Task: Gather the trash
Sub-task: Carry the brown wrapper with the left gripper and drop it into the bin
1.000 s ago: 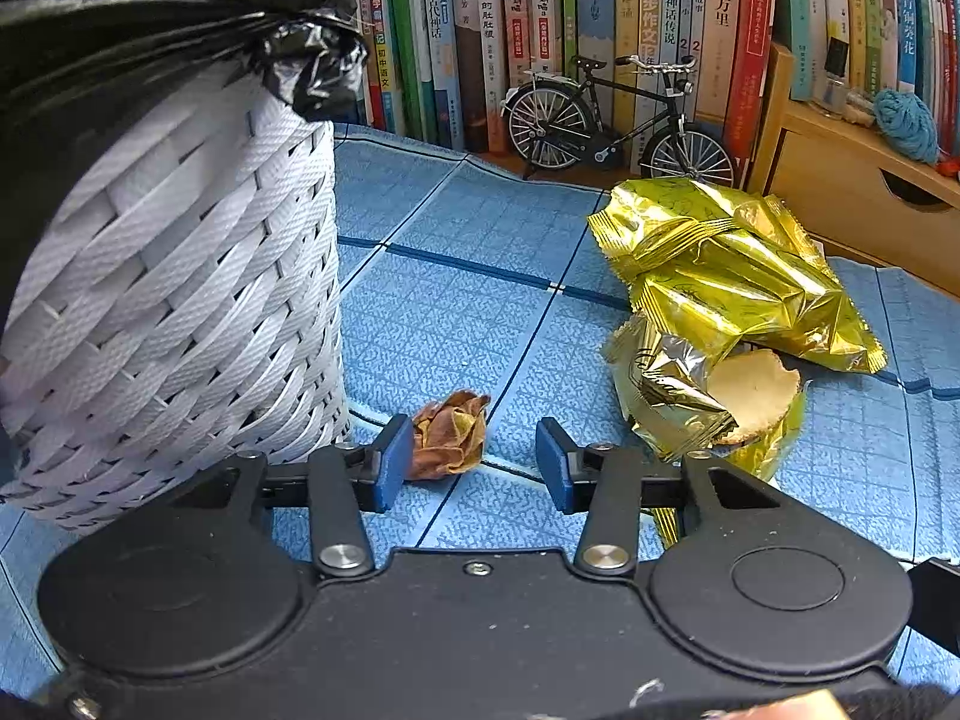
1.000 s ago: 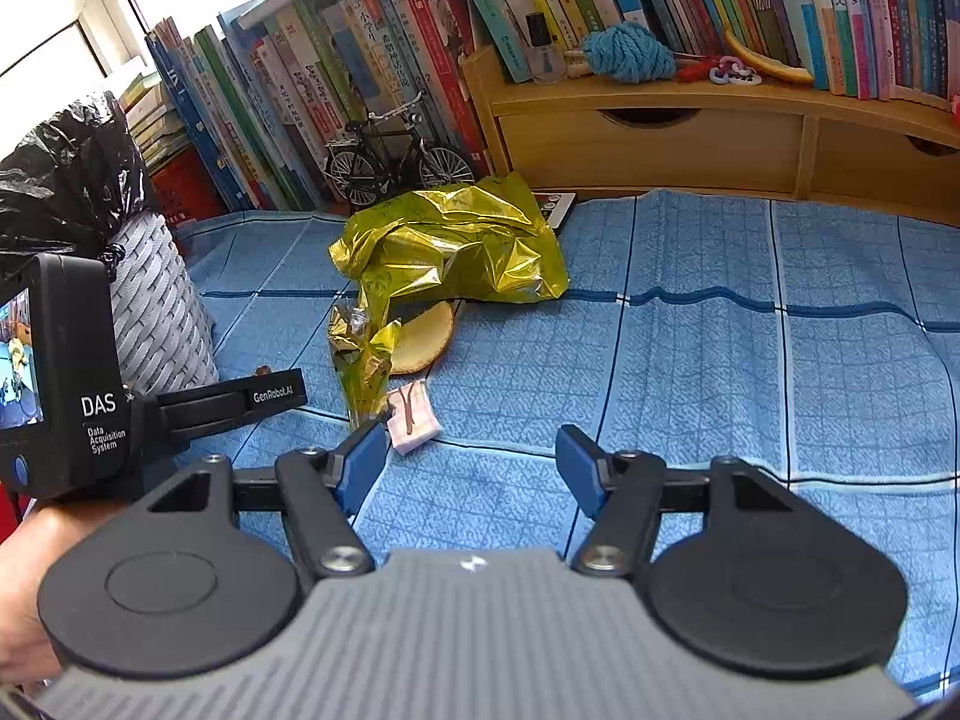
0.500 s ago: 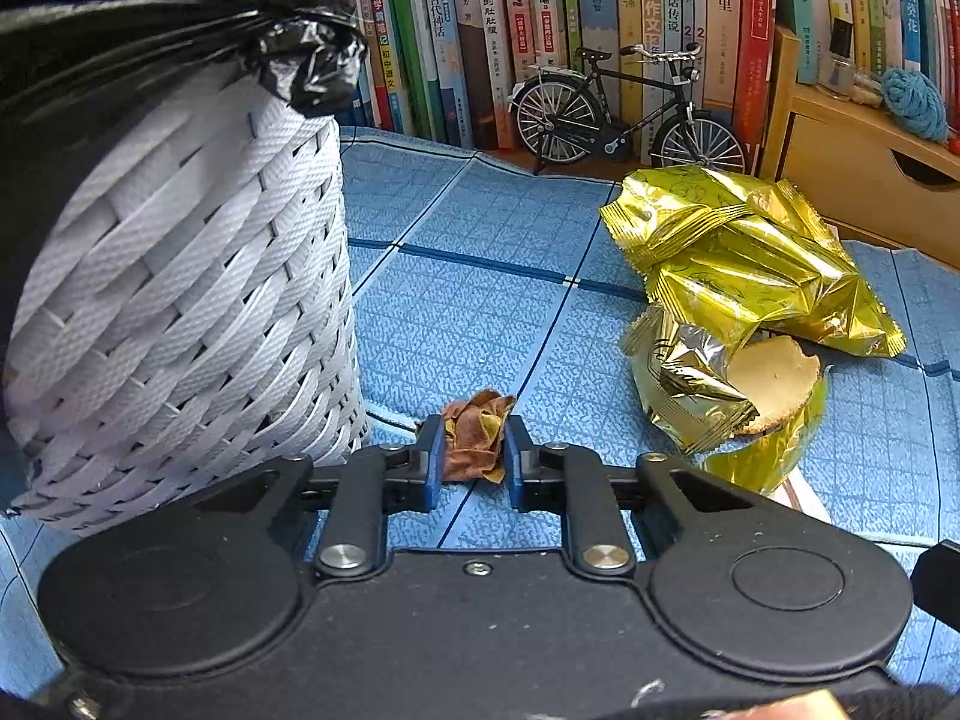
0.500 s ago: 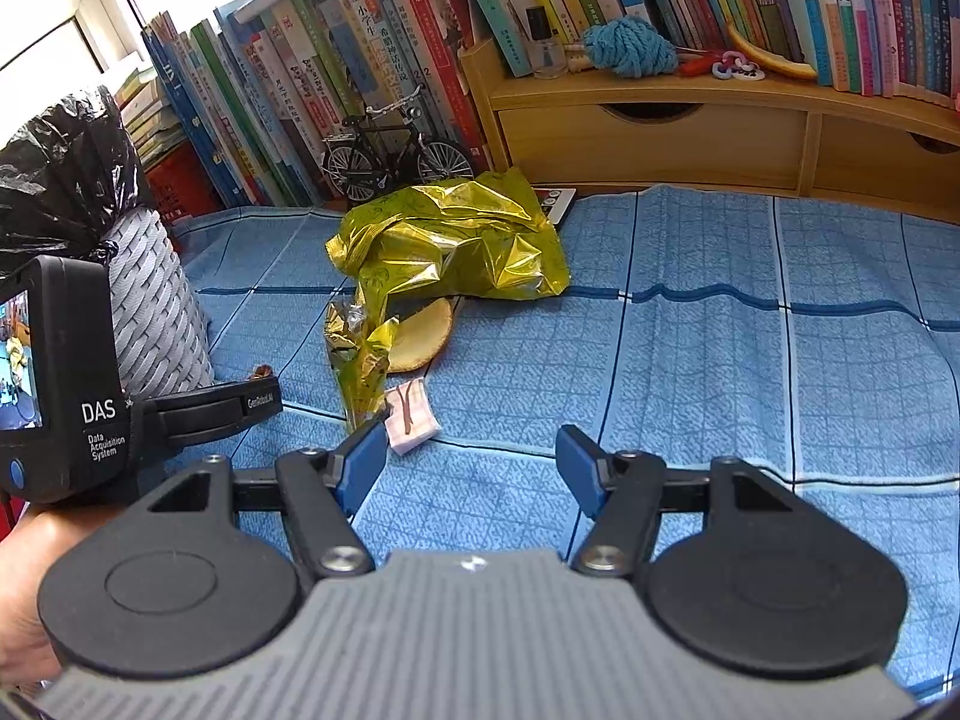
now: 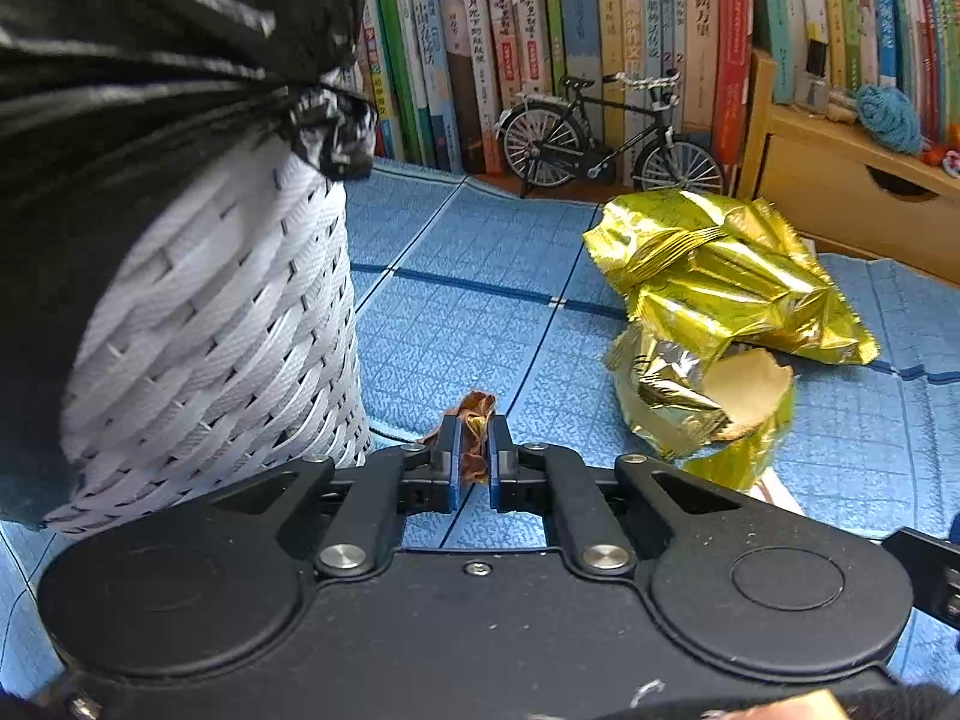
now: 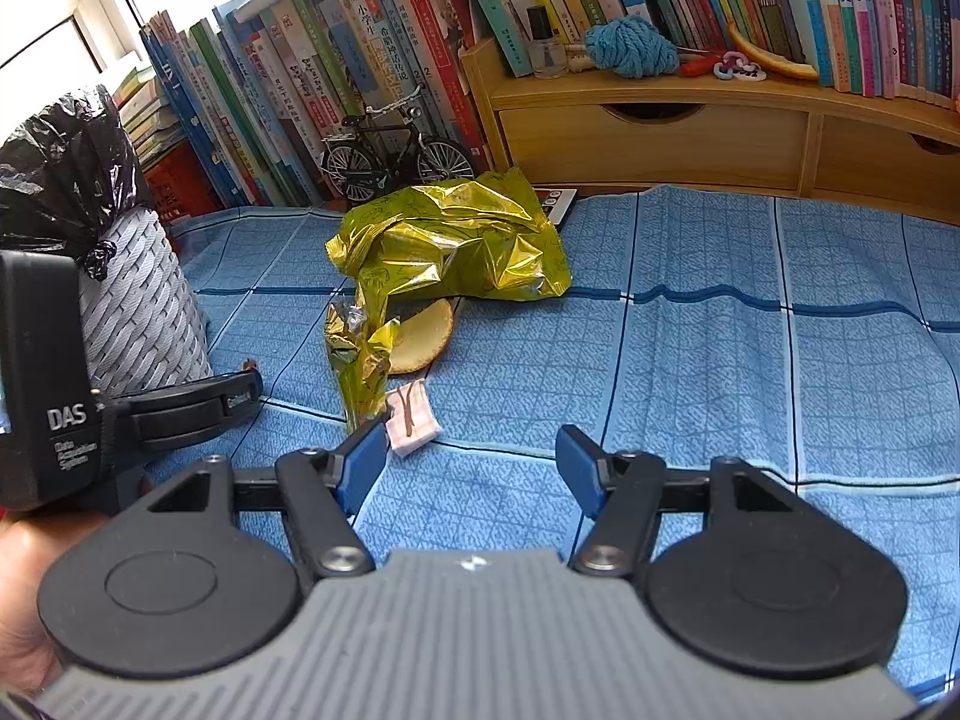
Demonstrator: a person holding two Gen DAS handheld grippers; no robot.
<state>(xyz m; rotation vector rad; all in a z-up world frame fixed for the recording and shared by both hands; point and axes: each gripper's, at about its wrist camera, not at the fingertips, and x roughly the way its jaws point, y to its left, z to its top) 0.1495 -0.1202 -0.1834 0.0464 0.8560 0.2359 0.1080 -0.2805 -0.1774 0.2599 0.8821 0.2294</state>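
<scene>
One crumpled brown wrapper point(image 5: 474, 420), gripper-pinched

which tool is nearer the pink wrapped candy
Right. The right tool hangs open just short of the pink candy, beside its left fingertip; the left tool, farther left, grips a brown wrapper.

The basket point(image 5: 228, 324) stands left of the foil bag point(image 5: 720, 276), with the bicycle model point(image 5: 606, 138) behind them.
</scene>
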